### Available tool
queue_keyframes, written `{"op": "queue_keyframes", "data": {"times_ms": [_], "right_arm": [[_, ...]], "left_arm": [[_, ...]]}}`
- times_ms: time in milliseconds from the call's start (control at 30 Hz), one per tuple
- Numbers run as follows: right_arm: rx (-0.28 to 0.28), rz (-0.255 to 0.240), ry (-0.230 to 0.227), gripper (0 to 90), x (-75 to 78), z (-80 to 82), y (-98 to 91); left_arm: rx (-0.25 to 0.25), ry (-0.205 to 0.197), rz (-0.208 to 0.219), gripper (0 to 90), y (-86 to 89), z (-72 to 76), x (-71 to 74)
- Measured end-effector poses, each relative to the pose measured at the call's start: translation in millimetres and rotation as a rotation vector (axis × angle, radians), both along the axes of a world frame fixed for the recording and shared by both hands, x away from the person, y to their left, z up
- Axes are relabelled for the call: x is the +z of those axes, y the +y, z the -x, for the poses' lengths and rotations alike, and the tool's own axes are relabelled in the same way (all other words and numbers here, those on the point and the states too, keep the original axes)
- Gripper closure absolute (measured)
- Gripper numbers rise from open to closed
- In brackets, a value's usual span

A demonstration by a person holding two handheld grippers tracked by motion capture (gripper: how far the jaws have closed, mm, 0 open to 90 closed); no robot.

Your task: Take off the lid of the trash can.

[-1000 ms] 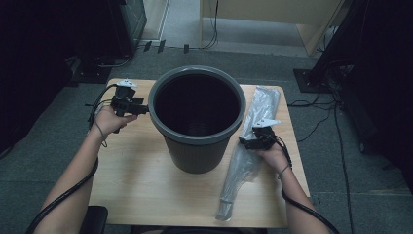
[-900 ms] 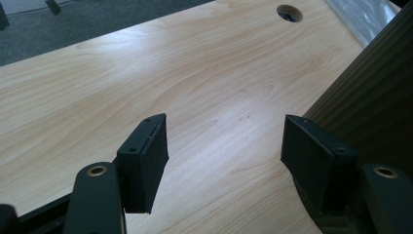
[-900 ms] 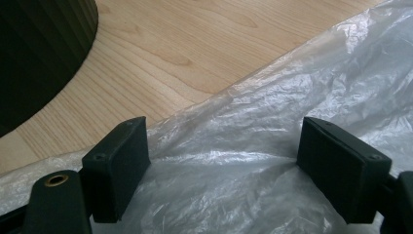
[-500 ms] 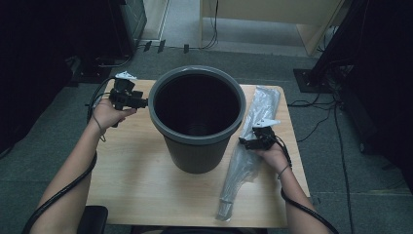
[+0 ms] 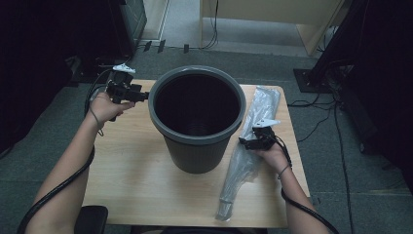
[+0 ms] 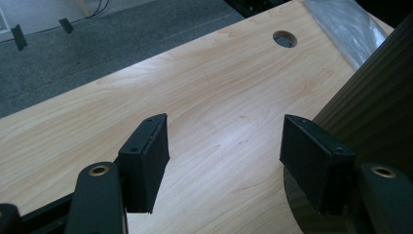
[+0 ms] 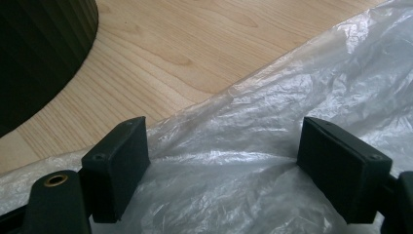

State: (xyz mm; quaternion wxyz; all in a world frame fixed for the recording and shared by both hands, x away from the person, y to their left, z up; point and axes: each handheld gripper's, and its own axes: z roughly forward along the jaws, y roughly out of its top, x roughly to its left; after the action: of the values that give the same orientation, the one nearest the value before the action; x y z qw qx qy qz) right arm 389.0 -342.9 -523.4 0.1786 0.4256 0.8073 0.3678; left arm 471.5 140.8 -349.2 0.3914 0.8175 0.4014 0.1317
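A grey carpeted floor [image 5: 243, 48] with cables and dark equipment surrounded a light wooden table [image 5: 131, 185], which had a round cable hole [image 6: 284, 39] toward its far side. In the middle of the table stood a large dark grey bin [image 5: 197, 122], upright and bare inside, with no liner over its rim. To its right, running from the far edge to the near edge, lay a clear plastic bag [image 5: 248, 146], crumpled and folded into a long strip, touching the wood and just beside the bin.

The left gripper [image 5: 139, 93] was held at the bin's left rim, its jaws standing apart with nothing between them but bare tabletop in the left gripper view. The right gripper [image 5: 246, 142] hovered low over the middle of the bag, its jaws also spread wide, one on either side of a ridge of film without pinching it.

By the look of it, lining the bin had barely begun: the bag was not yet gripped, lifted, opened or fitted, and all of that remained.
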Motion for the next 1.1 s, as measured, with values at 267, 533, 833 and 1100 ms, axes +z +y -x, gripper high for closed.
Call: {"op": "queue_keyframes", "data": {"times_ms": [267,533,833,1100], "right_arm": [[0.001,0.0,0.0,18.7,0.0,0.0,0.0],[0.001,0.0,0.0,18.7,0.0,0.0,0.1],[0.001,0.0,0.0,18.7,0.0,0.0,0.0],[0.002,0.0,0.001,18.5,0.0,0.1,0.1]], "left_arm": [[-0.027,-0.029,-0.001,34.4,-4.2,-0.5,11.6],[-0.041,-0.031,0.008,35.3,-7.2,1.6,16.3],[-0.026,-0.055,-0.002,35.4,-5.8,0.9,23.1],[-0.013,-0.01,0.0,35.0,-8.4,-2.3,35.5]]}}
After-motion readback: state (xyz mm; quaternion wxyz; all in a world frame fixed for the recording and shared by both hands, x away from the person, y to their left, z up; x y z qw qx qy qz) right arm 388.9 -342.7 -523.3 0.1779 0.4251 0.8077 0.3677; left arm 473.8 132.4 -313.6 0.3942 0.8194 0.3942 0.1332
